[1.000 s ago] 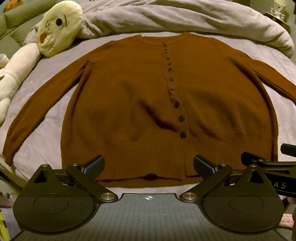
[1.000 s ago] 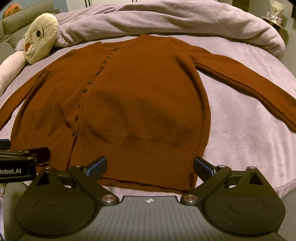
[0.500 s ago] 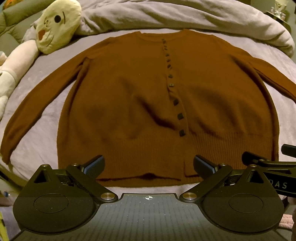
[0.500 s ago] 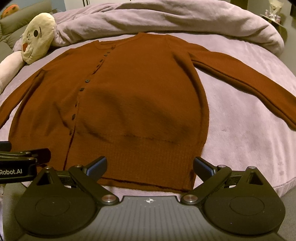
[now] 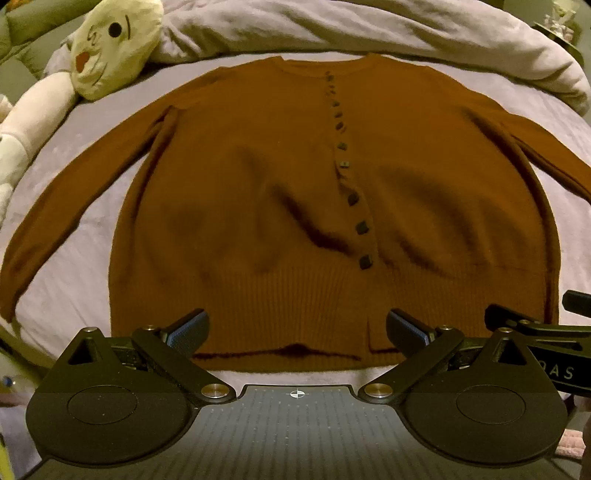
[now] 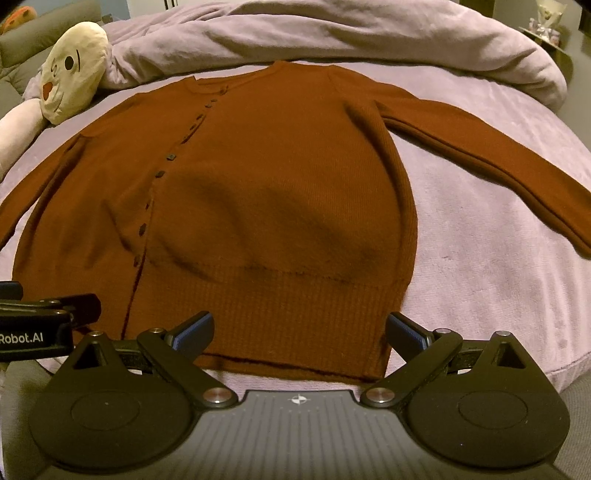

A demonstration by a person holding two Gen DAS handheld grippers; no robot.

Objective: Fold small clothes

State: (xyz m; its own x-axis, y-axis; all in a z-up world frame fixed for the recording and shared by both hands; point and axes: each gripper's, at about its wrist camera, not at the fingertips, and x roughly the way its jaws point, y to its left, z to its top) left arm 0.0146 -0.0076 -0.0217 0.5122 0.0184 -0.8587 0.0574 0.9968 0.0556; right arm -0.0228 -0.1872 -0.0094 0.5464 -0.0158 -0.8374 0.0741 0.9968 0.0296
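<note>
A rust-brown buttoned cardigan (image 5: 258, 192) lies flat, front up, on a lilac bed cover, sleeves spread out to both sides; it also shows in the right wrist view (image 6: 280, 192). My left gripper (image 5: 297, 330) is open and empty, just above the ribbed hem near the button line. My right gripper (image 6: 299, 332) is open and empty over the hem's right part. The right gripper's body shows at the left view's right edge (image 5: 539, 332). The left gripper's body shows at the right view's left edge (image 6: 40, 317).
A cream plush toy (image 5: 110, 44) with a painted face lies at the back left, also in the right wrist view (image 6: 72, 86). A bunched lilac duvet (image 5: 369, 29) runs along the back. The bed's edge drops off at the right (image 6: 569, 376).
Both grippers have drifted slightly towards the cardigan, whose collar now sits a little lower in view. Both stay open. The cardigan has not moved.
</note>
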